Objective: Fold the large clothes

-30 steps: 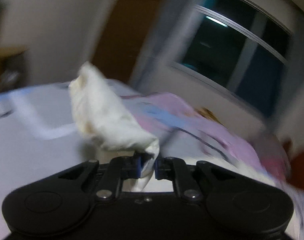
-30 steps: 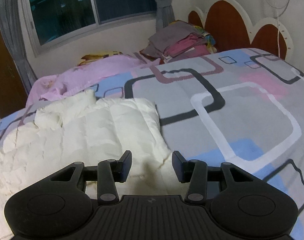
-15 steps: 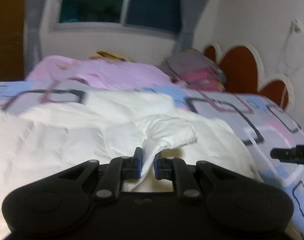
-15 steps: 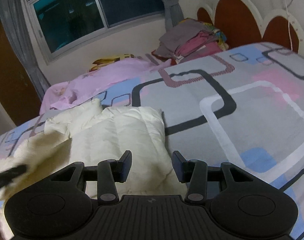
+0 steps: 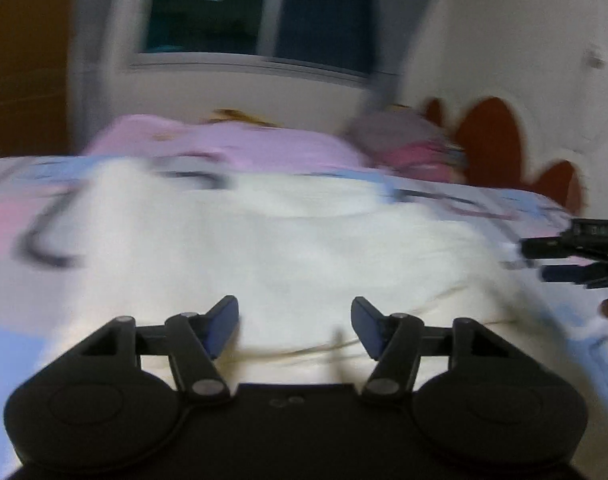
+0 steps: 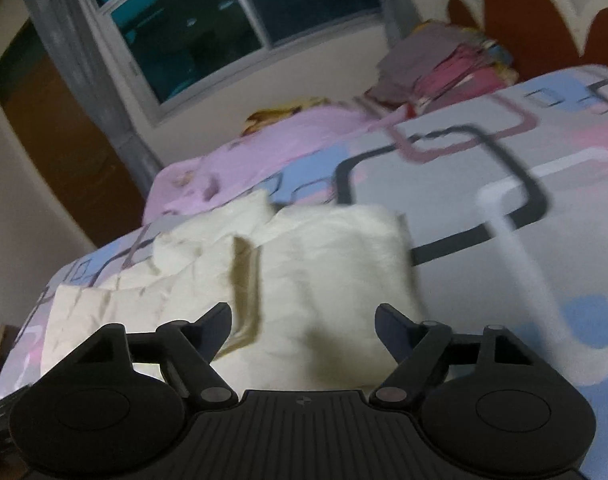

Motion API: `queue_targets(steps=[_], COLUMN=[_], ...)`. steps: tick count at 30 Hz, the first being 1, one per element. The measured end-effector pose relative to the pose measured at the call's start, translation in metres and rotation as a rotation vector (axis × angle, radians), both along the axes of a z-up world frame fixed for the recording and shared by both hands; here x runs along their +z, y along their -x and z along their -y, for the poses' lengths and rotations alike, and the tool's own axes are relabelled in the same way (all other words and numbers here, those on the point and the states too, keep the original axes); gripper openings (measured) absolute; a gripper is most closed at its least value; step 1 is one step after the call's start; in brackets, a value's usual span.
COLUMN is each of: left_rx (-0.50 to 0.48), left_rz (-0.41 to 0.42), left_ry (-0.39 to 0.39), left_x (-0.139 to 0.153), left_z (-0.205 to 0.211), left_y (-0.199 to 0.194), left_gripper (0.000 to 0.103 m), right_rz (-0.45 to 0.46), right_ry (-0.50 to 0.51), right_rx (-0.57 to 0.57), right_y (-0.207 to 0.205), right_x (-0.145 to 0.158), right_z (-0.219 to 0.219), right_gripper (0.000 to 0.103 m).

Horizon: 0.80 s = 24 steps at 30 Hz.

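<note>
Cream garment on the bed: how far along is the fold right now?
Done: the cream garment lies on the patterned bedspread with one layer already lapped over, a fold edge running down its middle. In hand: nothing; the left gripper and right gripper both hover above it with jaws open. Left: it is still a wide shape, so probably further folds and smoothing.

No readable text, labels or numbers — both views blurred, nothing legible.

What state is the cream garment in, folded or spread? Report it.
Partly folded. The cream garment lies on the patterned bedsheet, one layer lapped over another along a raised edge.
</note>
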<state>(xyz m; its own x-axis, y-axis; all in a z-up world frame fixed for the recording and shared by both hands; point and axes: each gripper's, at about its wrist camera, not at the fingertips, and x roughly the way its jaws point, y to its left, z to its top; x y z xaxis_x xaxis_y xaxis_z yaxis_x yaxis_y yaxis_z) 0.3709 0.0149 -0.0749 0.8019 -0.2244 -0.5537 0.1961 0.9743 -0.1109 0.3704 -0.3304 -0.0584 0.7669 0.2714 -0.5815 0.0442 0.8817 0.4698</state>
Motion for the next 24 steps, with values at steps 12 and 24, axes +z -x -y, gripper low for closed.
queue_targets(steps=[12, 24], left_rx=[0.218, 0.255], left_rz=[-0.133, -0.156], left_ry=[-0.047, 0.009], left_x=[-0.041, -0.051], left_z=[-0.087, -0.11], left_y=[-0.031, -0.031], left_gripper=[0.05, 0.04], right_rz=[-0.127, -0.051], right_ry=[0.034, 0.19], right_rx=[0.135, 0.003], right_y=[-0.068, -0.028], right_x=[-0.029, -0.008], right_z=[-0.058, -0.022], right_gripper=[0.032, 0.007])
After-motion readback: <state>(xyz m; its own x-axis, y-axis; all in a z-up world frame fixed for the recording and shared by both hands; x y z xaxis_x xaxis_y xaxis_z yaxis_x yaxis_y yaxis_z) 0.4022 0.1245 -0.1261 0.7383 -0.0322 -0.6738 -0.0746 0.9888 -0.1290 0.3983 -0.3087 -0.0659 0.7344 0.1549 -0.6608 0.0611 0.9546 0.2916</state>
